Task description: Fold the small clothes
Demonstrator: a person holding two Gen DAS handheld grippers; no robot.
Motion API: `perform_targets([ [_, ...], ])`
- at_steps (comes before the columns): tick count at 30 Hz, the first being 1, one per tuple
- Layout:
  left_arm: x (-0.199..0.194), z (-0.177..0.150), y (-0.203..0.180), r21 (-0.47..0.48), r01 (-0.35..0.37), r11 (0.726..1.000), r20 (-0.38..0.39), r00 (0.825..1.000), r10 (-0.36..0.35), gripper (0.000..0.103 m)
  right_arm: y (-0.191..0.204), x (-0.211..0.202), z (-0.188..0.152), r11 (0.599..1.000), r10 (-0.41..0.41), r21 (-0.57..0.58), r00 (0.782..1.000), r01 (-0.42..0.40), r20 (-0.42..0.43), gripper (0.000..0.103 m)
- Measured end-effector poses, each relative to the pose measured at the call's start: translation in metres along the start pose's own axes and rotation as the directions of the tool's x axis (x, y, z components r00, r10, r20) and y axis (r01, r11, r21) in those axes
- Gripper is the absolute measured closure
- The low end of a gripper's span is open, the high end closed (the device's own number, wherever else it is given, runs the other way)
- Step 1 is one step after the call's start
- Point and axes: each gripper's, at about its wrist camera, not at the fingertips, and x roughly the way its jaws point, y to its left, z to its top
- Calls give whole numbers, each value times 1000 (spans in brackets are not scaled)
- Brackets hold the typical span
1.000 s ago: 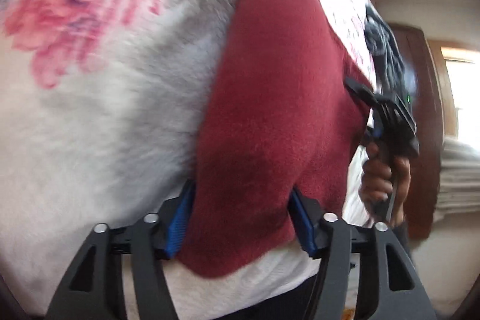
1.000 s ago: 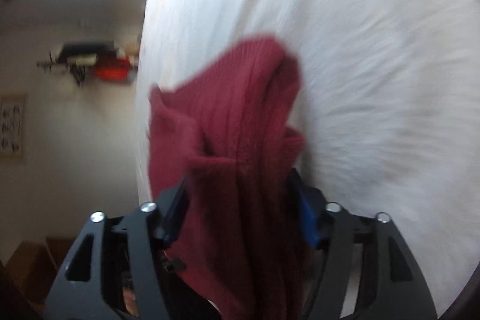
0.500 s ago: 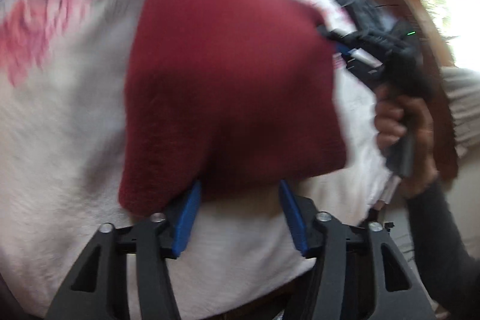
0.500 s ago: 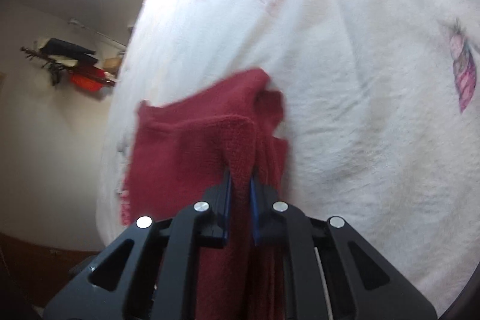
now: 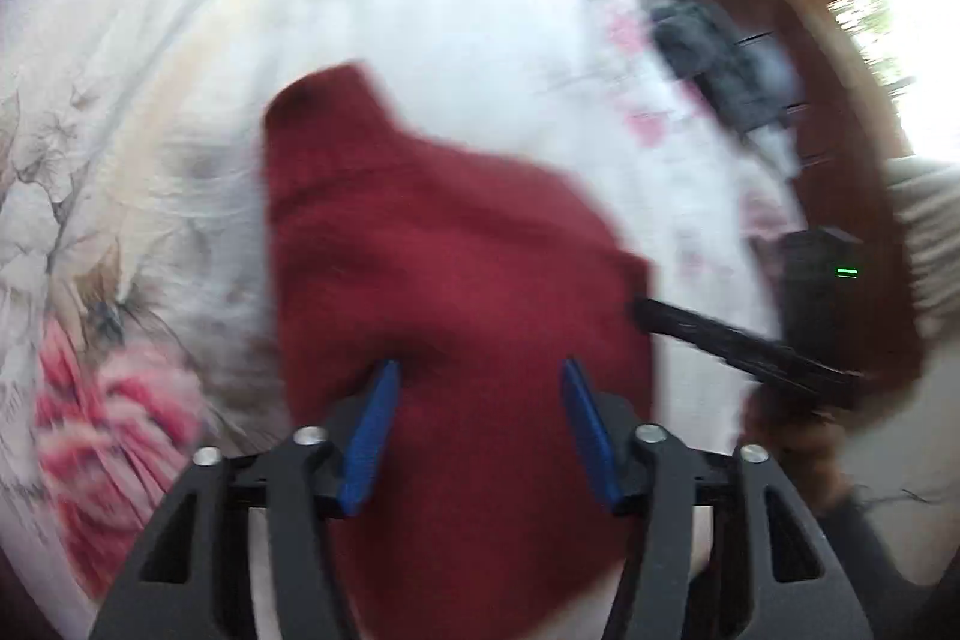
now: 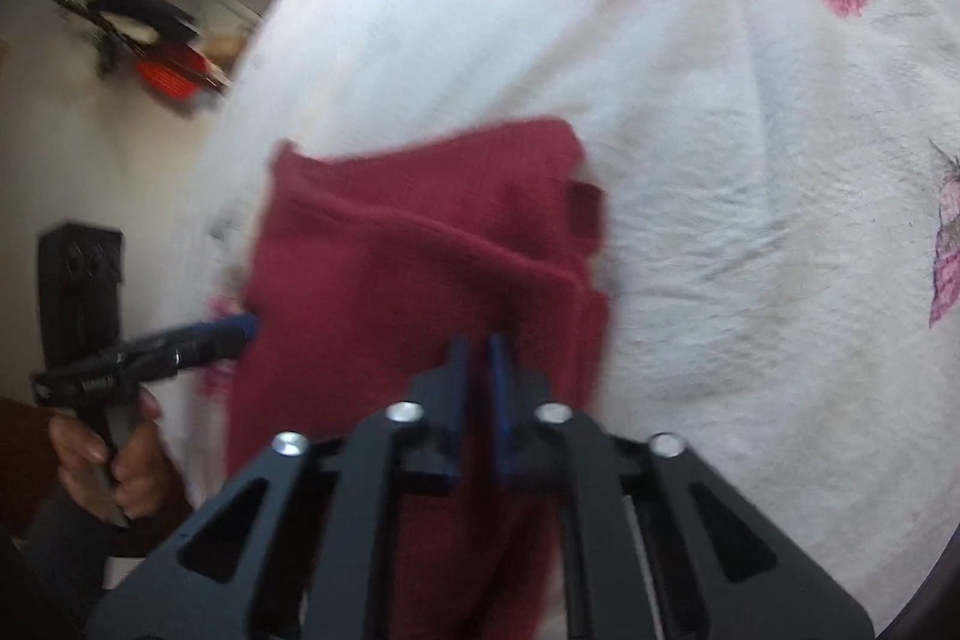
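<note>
Left claw [image 5: 477, 430]: fingers spread wide, released, straddling the near part of the maroon knit garment [image 5: 444, 292]. Nothing pinched.

Right claw [image 6: 478, 376]: blue pads nearly together, and it looks clenched on a ridge of the maroon knit garment [image 6: 420, 274] rising right at the fingertips. In the left view the right claw [image 5: 654, 316] touches the garment's right edge from the side.

Garment sits on the bed [image 6: 750, 220] with a white floral cover, directly ahead of and under both claws, partly folded. A layered fold line runs diagonally away from the right claw toward its upper left.

Orientation: in the left view the long axis runs straight away from the left claw. A narrow rounded end points away from it, up and slightly left, and the wide end is under and behind the fingers. That end may be a sleeve or a collar; too blurred to tell.

Risks, my read:
- Only the right claw holds. Lift or drag from that single pinch and the free left side likely trails, so the fold skews.
- The pinch is on a bunched ridge, so the layer count is uncertain. Grab one layer too few and the fold opens on the move.
- The bed cover is soft and wrinkled. If the left claw closes low, it could catch the cover along with the knit.
- Both views are motion-blurred, so edge alignment is hard to judge.
</note>
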Motion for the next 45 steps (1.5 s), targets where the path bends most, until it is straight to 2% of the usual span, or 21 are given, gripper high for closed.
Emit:
perform_targets([
  [3,-7,2,-17,60,-44,997,12,999,44,62,-4,1,3,1000,-2,4,1000,2,-13,103],
  [5,-31,-12,-34,114,1,993,51,999,-6,60,11,-20,-4,999,2,-51,1000,-2,11,97],
  [8,-53,-46,-40,186,74,980,67,994,-88,60,37,-47,-33,990,55,-129,998,-54,8,96],
  [10,-36,-59,-37,175,25,984,39,999,-33,60,44,-40,-52,988,44,-149,998,-49,-35,96],
  [12,-11,-61,-30,146,-29,989,9,1000,28,61,36,-10,-66,987,-37,-158,995,23,-89,103],
  [15,-20,-74,-26,120,-34,992,45,999,29,62,32,-11,-68,993,-43,-109,996,34,-77,103],
  [18,-48,-97,-46,165,58,985,94,993,-75,60,54,-51,-80,991,-7,-131,1000,6,-7,100],
  [20,-45,-111,-49,168,32,985,86,995,-47,60,63,-57,-90,988,-14,-152,1000,13,-7,101],
  [23,-10,-113,-35,111,-27,993,21,999,24,62,57,-26,-106,978,-131,-175,989,118,-66,103],
  [25,-8,-116,-34,91,-28,996,18,999,26,64,52,-13,-111,978,-155,-156,985,141,-82,103],
  [30,-40,-149,-60,137,26,990,85,996,-38,60,65,-57,-132,983,-114,-144,994,113,1,99],
  [33,-13,-163,-50,99,-72,992,51,996,68,59,52,-46,-145,974,-194,-124,981,189,-28,98],
  [34,-5,-161,-43,82,-92,992,32,995,90,59,44,-35,-147,973,-213,-107,976,206,-54,102],
  [37,-1,-163,-44,53,-102,993,40,994,100,58,44,-28,-144,968,-236,-100,970,229,-59,103],
  [38,-10,-166,-47,49,-104,993,53,993,101,53,48,-36,-144,970,-227,-96,973,222,-45,103],
  [39,-24,-171,-50,38,-119,992,84,990,115,49,53,-49,-145,973,-216,-90,976,213,-23,95],
  [40,-35,-175,-52,28,-143,989,118,983,139,43,60,-60,-146,972,-221,-87,975,220,1,79],
  [41,-56,-186,-57,13,-183,983,166,970,179,37,63,-75,-150,968,-233,-84,972,235,25,67],
  [42,-69,-194,-61,4,-223,975,196,956,218,34,68,-86,-154,965,-247,-76,968,250,46,42],
  [43,-86,-207,-69,-3,-286,958,232,932,279,31,75,-102,-163,958,-275,-60,958,280,83,29],
  [45,-110,-228,-79,-16,-357,934,272,897,348,22,86,-123,-183,942,-325,-45,938,332,119,21],
])
